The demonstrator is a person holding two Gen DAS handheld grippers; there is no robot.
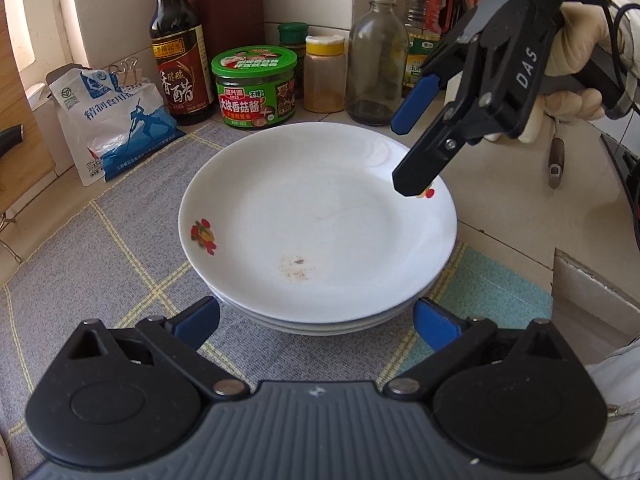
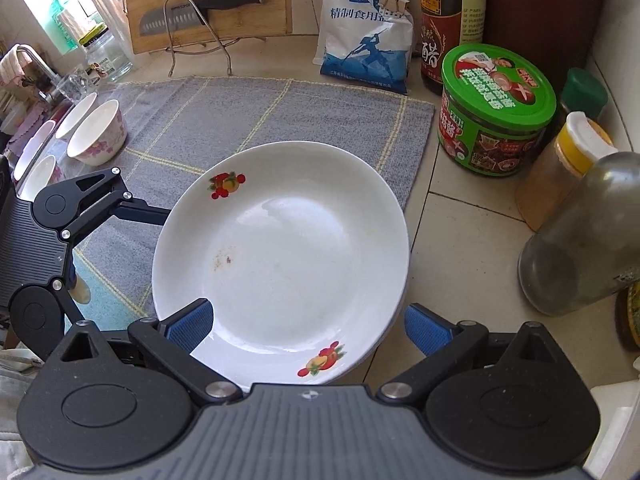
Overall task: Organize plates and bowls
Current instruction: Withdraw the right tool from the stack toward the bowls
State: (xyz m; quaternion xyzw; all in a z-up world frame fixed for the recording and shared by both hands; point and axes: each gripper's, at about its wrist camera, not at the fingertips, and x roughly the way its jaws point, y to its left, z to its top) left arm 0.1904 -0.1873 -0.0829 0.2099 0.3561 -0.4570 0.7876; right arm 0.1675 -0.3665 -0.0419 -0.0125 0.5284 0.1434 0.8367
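A stack of white plates (image 1: 316, 220) with red fruit prints sits on the grey checked mat (image 1: 120, 264); the top plate (image 2: 280, 256) carries a small brown stain. My left gripper (image 1: 316, 320) is open, its blue fingertips either side of the stack's near rim. My right gripper (image 2: 308, 326) is open above the plate's other rim; it also shows in the left wrist view (image 1: 408, 152), one finger over the rim. Several white bowls (image 2: 96, 132) with pink flowers stand at the mat's far left edge.
Behind the plates stand a vinegar bottle (image 1: 180, 52), a green-lidded sauce jar (image 1: 256, 88), a spice jar (image 1: 325, 74), a glass bottle (image 1: 376, 64) and a salt bag (image 1: 112, 120). A knife (image 2: 200, 10) rests on a cutting board.
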